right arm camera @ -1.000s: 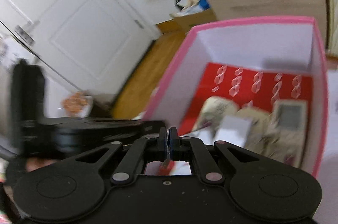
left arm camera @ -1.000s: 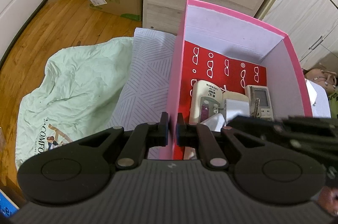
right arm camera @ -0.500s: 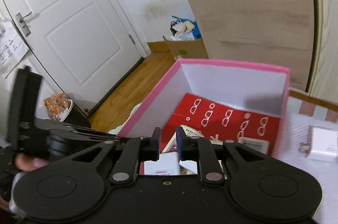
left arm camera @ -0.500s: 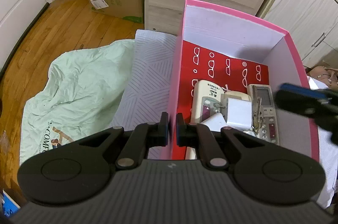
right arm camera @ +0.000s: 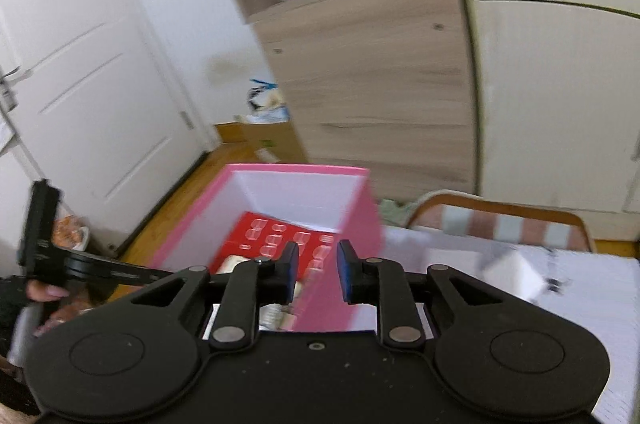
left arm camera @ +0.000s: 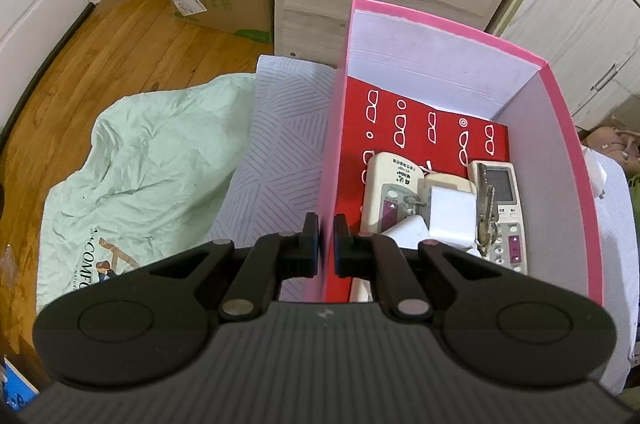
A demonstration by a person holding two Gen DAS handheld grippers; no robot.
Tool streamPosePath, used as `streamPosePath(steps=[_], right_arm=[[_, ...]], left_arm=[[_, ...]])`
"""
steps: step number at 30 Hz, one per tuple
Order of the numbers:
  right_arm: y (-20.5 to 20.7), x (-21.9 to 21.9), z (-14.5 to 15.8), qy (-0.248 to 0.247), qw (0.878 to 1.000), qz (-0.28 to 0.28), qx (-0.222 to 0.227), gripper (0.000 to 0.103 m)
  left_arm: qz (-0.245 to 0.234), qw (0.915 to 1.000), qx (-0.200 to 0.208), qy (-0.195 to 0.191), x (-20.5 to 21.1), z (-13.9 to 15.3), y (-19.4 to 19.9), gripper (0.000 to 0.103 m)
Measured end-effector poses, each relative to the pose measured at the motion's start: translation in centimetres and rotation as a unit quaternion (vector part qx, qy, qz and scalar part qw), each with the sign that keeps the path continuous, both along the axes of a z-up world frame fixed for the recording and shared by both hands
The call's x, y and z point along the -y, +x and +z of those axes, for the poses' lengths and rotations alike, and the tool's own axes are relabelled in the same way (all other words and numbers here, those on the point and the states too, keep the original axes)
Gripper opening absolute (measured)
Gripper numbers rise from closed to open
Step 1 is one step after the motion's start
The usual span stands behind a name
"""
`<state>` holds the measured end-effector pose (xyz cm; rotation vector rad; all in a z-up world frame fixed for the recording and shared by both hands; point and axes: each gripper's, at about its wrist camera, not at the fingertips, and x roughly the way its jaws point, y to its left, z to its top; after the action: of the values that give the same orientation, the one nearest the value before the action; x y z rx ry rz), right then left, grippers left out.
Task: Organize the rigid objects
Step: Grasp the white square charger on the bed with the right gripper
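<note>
My pink box (left arm camera: 560,160) is sitting on the bed, holding two pale remotes (left arm camera: 390,192), a white charger block (left arm camera: 452,216) and keys (left arm camera: 486,220). My left tongs (left arm camera: 326,240) are pinching its wall; my right tongs (right arm camera: 318,274) are opening, gripping nothing.

Left tongs (left arm camera: 326,238) clamping pink box (left arm camera: 334,152) wall
</note>
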<state>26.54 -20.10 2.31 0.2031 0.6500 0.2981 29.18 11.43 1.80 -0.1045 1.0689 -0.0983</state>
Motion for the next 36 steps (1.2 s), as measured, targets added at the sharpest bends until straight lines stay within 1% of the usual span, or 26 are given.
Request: streamPosePath(steps=[2, 6, 10, 14, 16, 17, 18, 19, 20, 21, 23, 24, 25, 26, 28, 29, 32, 33, 36], right_arm=[[-0.2, 1.2, -0.8, -0.013, 1.0, -0.015, -0.004, 0.027], [0.3, 4.0, -2.8, -0.017, 0.999, -0.047, -0.014, 0.032], [0.8, 6.0, -4.2, -0.05, 0.996, -0.073, -0.006, 0.032], [1.5, 7.1, -5.8, -0.069, 0.996, -0.063, -0.003, 0.032], [1.8, 6.9, -6.4, -0.102, 0.994, -0.041, 0.005, 0.033], [2.1, 6.5, -6.6, -0.131, 0.991, -0.024, 0.011, 0.035], [2.3, 5.9, -6.9, -0.17, 0.985, -0.004, 0.018, 0.046], [2.6, 5.5, -7.2, -0.201, 0.979, 0.011, 0.023, 0.062], [2.8, 4.9, -7.5, -0.235, 0.971, 0.034, 0.027, 0.067], [3.1, 4.5, -7.7, -0.257, 0.964, 0.059, 0.03, 0.068], [4.3, 3.7, -8.2, -0.314, 0.943, 0.104, 0.017, 0.067], [5.0, 3.4, -8.4, -0.336, 0.935, 0.113, 0.008, 0.067], [5.8, 3.4, -8.5, -0.346, 0.931, 0.116, -0.001, 0.068], [6.5, 3.6, -8.6, -0.341, 0.932, 0.119, -0.009, 0.068], [7.7, 4.3, -8.7, -0.311, 0.943, 0.113, -0.012, 0.068], [8.0, 4.6, -8.8, -0.302, 0.947, 0.113, -0.015, 0.068], [9.0, 5.4, -9.3, -0.302, 0.947, 0.111, -0.025, 0.068], [9.3, 5.8, -9.5, -0.291, 0.95, 0.109, -0.028, 0.07], [10.3, 6.8, -10.2, -0.244, 0.963, 0.1, -0.051, 0.07]], left_arm=[[0.003, 1.0, -0.001, -0.008, -0.3, 0.0, 0.0, 0.006], [0.005, 0.9999, 0.001, -0.011, -0.5, -0.1, -0.1, 0.006], [0.009, 0.9999, -0.004, -0.004, -0.1, 0.0, 0.2, 0.006], [0.01, 0.9999, -0.005, 0.0, 0.2, 0.1, 0.3, 0.006], [0.003, 1.0, -0.001, 0.007, 0.4, 0.1, 0.2, 0.006], [0.0, 1.0, 0.001, 0.009, 0.5, 0.1, 0.2, 0.006], [-0.004, 0.9999, 0.001, 0.012, 0.6, 0.1, 0.2, 0.006], [-0.008, 0.9999, 0.001, 0.014, 0.6, 0.1, 0.2, 0.006], [-0.012, 0.9998, 0.0, 0.014, 0.6, 0.1, 0.3, 0.006], [-0.016, 0.9998, 0.0, 0.014, 0.7, 0.0, 0.3, 0.006], [-0.025, 0.9996, 0.0, 0.012, 0.5, 0.1, 0.4, 0.006], [-0.028, 0.9995, 0.001, 0.011, 0.5, 0.0, 0.4, 0.006], [-0.034, 0.9993, 0.001, 0.012, 0.6, 0.0, 0.4, 0.006], [-0.04, 0.9991, 0.002, 0.013, 0.6, 0.0, 0.4, 0.006], [-0.045, 0.9989, 0.002, 0.015, 0.7, 0.0, 0.4, 0.008], [-0.047, 0.9988, 0.003, 0.017, 0.8, 0.0, 0.4, 0.008], [-0.052, 0.9983, 0.005, 0.027, 1.3, -0.2, 0.6, 0.008], [-0.054, 0.9981, 0.005, 0.03, 1.5, -0.2, 0.7, 0.008], [-0.057, 0.9978, 0.005, 0.032, 1.5, -0.4, 0.8, 0.009]])
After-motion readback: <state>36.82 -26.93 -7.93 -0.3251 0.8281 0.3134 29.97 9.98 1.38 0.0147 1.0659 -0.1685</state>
